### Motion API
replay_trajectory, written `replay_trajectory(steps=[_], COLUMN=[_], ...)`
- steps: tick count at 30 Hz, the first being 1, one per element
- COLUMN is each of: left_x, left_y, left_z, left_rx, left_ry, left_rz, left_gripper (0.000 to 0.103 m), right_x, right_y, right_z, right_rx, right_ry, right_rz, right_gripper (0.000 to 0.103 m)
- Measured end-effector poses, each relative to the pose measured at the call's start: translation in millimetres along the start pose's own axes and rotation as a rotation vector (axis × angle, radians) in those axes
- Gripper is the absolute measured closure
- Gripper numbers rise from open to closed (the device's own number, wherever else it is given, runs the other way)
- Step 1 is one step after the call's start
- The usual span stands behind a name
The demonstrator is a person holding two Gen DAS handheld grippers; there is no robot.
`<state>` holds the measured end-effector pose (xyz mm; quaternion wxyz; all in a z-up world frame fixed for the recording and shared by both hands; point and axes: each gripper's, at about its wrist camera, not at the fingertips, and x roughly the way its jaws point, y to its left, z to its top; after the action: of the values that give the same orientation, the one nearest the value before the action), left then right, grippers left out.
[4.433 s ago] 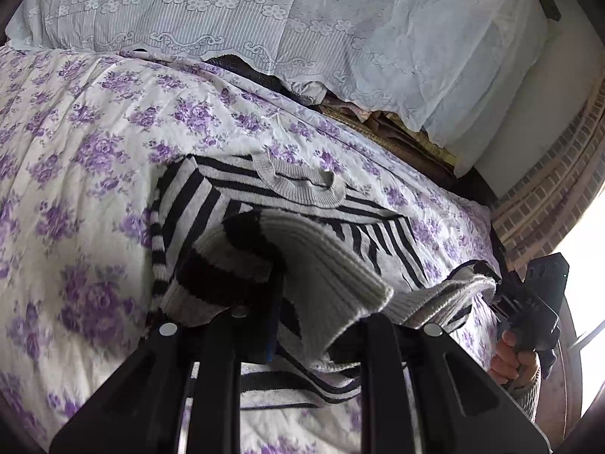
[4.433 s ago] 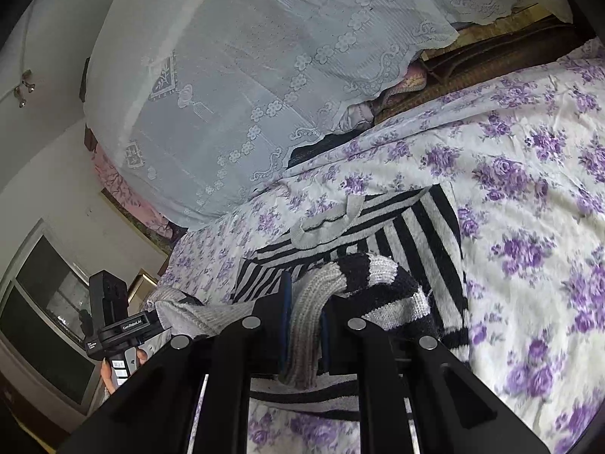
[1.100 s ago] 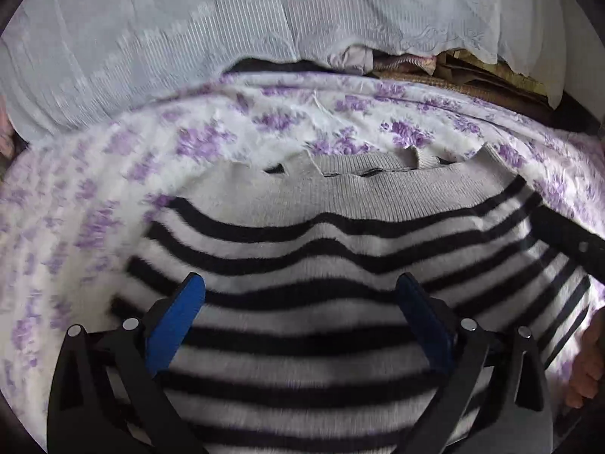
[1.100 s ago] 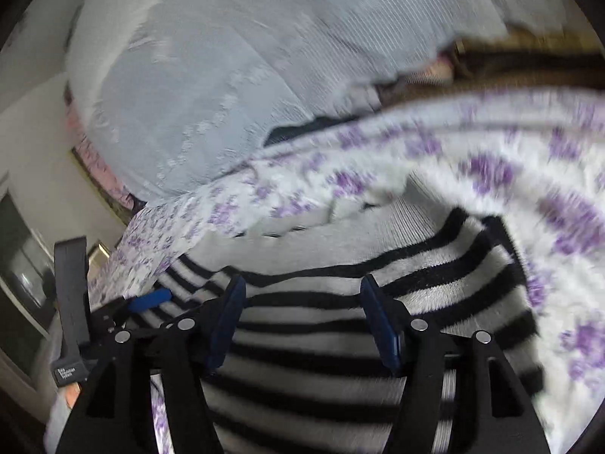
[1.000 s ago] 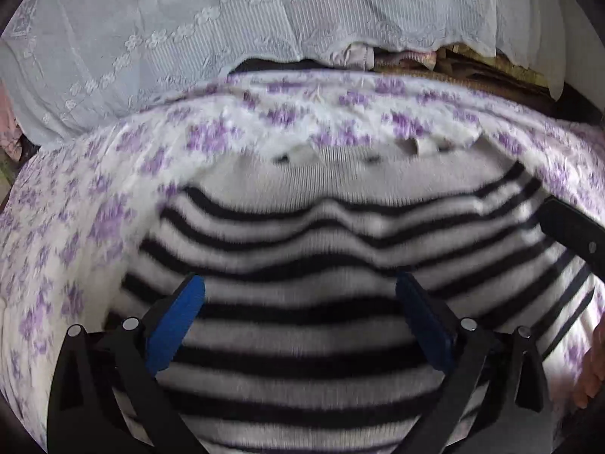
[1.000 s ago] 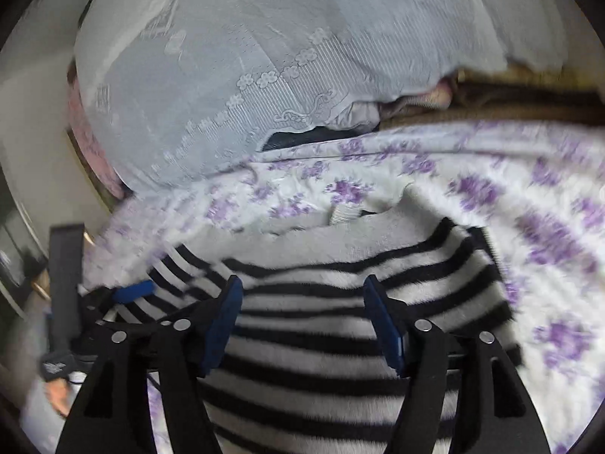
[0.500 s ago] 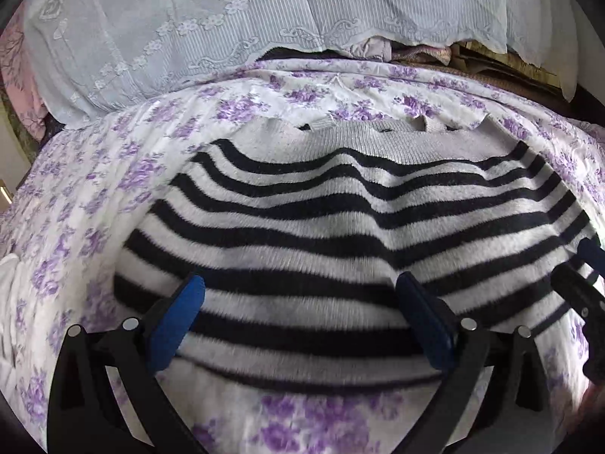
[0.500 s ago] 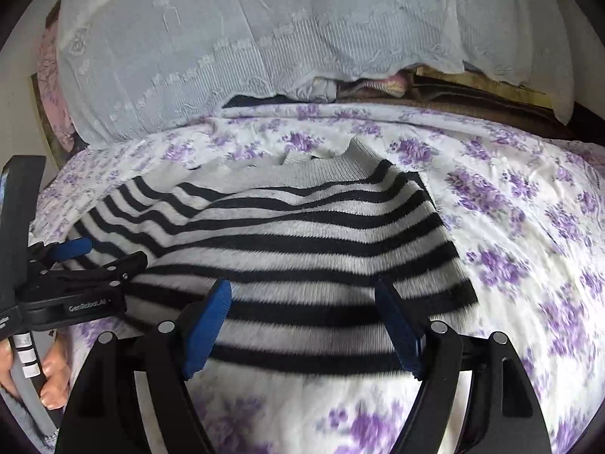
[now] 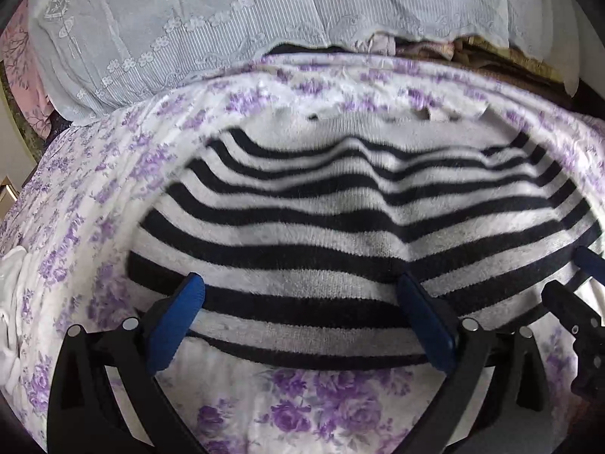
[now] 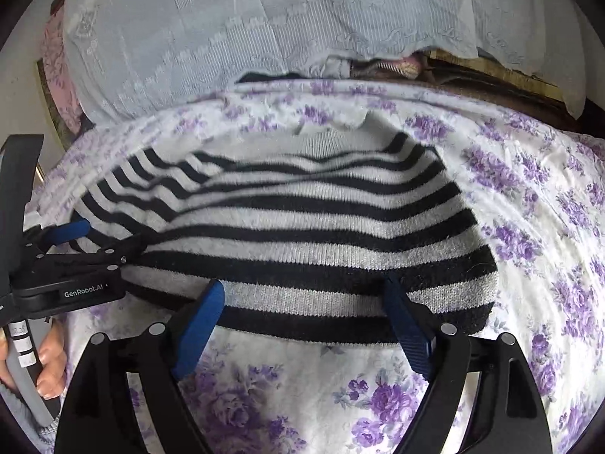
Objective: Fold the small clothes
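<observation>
The striped sweater (image 9: 363, 227) lies folded flat on the bed's floral sheet (image 9: 314, 412), ribbed grey edge toward the far side, near folded edge just beyond both claws.

Left claw (image 9: 302, 321): jaws wide apart, blue pads (image 9: 177, 317) over the sweater's near edge, not pressing on it; nothing is held. It also shows at the left edge of the right wrist view, beside the sweater's left side, with the person's hand (image 10: 41, 363) on its grip.

Right claw (image 10: 302, 321): jaws opening, already wide. The sweater's near edge lies between the pads, ungripped.

A pale lace cover (image 10: 264, 26) drapes over the pile at the far end of the bed.
</observation>
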<state>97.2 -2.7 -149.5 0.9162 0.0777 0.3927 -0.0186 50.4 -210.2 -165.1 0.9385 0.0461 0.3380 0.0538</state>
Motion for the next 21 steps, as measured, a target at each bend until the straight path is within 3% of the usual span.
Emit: replay_trajectory(steps=[3, 6, 9, 11, 18, 21], left_x=[-10.0, 0.1, 30.9, 51.0, 38.7, 14.4], left_y=[17.5, 39.9, 70.9, 81.5, 73.7, 73.7], left_z=[10.8, 16.5, 16.2, 11.6, 14.3, 20.4], left_rx=[-0.038, -0.101, -0.206, -0.254, -0.233, -0.215], left_ry=[-0.048, -0.018, 0.082, 0.137, 0.084, -0.008], left_rz=[0.021, 0.053, 0.050, 0.018, 0.073, 0.082], left_gripper=[0.004, 0.004, 0.004, 0.004, 0.004, 0.004], right_x=[-7.6, -2.7, 17.9, 44.0, 29.7, 13.0], right_y=[-1.4, -3.8, -10.7, -19.3, -25.1, -30.0], right_z=[16.0, 31.5, 37.4, 31.0, 24.3, 24.5], right_rx=[0.013, 0.026, 0.056, 0.082, 0.117, 0.119], right_ry=[-0.059, -0.080, -0.039, 0.054, -0.003, -0.067], right_rz=[-0.006, -0.011, -0.011, -0.018, 0.018, 0.006], right_gripper=[0.017, 0.017, 0.017, 0.017, 0.016, 0.016])
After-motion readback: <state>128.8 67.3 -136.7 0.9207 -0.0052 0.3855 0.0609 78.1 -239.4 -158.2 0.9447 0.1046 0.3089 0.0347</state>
